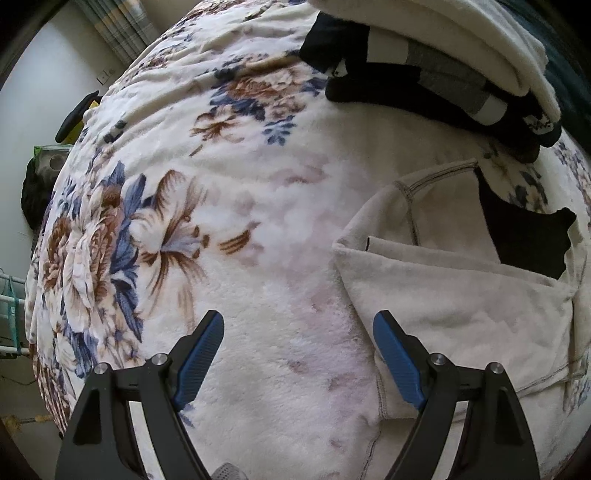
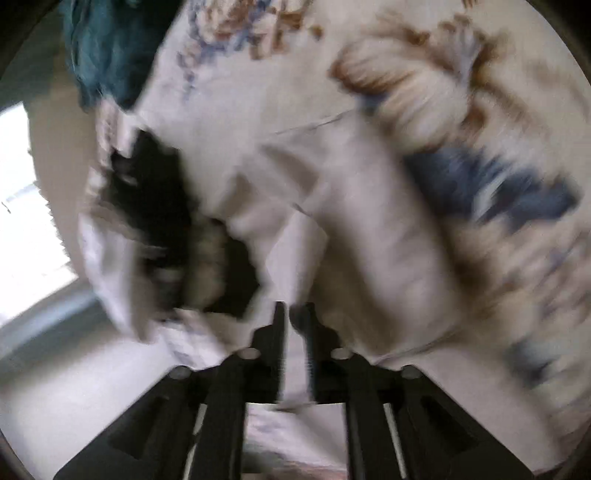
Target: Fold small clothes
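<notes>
A small cream garment [image 1: 454,295] with dark stitched seams lies partly folded on the floral blanket [image 1: 229,206], right of centre in the left wrist view, with a black piece [image 1: 524,236] showing at its far edge. My left gripper [image 1: 298,325] is open and empty, hovering just above the blanket at the garment's left edge. The right wrist view is motion-blurred. My right gripper [image 2: 295,314] has its jaws nearly together on a fold of the cream garment [image 2: 369,229], with the black piece [image 2: 162,206] to the left.
A pile of black, grey and cream clothes [image 1: 424,62] lies at the far side of the bed. A teal cloth [image 2: 107,48] lies at the upper left in the right wrist view. The bed edge, a wall and curtains [image 1: 114,26] are to the left.
</notes>
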Available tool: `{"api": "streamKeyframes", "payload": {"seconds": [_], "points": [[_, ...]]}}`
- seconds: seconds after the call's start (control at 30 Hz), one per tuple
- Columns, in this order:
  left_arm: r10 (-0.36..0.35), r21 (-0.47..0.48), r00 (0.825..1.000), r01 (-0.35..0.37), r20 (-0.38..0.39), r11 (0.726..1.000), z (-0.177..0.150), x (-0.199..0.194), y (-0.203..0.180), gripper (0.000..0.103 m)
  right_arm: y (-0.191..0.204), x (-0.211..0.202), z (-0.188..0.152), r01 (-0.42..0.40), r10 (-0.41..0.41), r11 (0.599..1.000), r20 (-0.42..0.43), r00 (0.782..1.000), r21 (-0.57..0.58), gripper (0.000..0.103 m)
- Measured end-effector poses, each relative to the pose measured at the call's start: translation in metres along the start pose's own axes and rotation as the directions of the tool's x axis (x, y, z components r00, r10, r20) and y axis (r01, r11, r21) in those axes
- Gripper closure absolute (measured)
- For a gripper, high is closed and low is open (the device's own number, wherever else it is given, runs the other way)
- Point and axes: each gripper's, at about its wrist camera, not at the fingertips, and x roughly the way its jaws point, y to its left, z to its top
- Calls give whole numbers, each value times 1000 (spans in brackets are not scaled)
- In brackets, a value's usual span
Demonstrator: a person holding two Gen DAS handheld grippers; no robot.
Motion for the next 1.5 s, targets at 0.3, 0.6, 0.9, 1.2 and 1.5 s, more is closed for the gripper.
{"api": "streamKeyframes", "payload": {"seconds": [0.3, 0.6, 0.9, 1.2, 1.5], "points": [[-27, 26, 1000, 27, 15, 999, -9, -4, -19, 21, 14, -46, -6, 213, -184, 964, 180, 966, -156, 59], [19, 102, 1000, -17, -20, 995, -18, 20, -42, 21, -8, -42, 0, 384, -363, 922, 244, 899, -46, 59], [0, 93, 1000, 1, -5, 996, -13, 14, -48, 21, 47, -17, -10, 427, -336, 842, 297, 894, -329, 70], [-8, 64, 1000, 9, -17, 998, -13, 18, -49, 20, 14, -5, 16, 492, -451, 832, 202, 869, -255, 83], [-8, 57, 999, 11, -47, 998, -3, 35, -46, 10, 23, 10, -1, 534, -497, 774, 196, 845, -341, 53]]}}
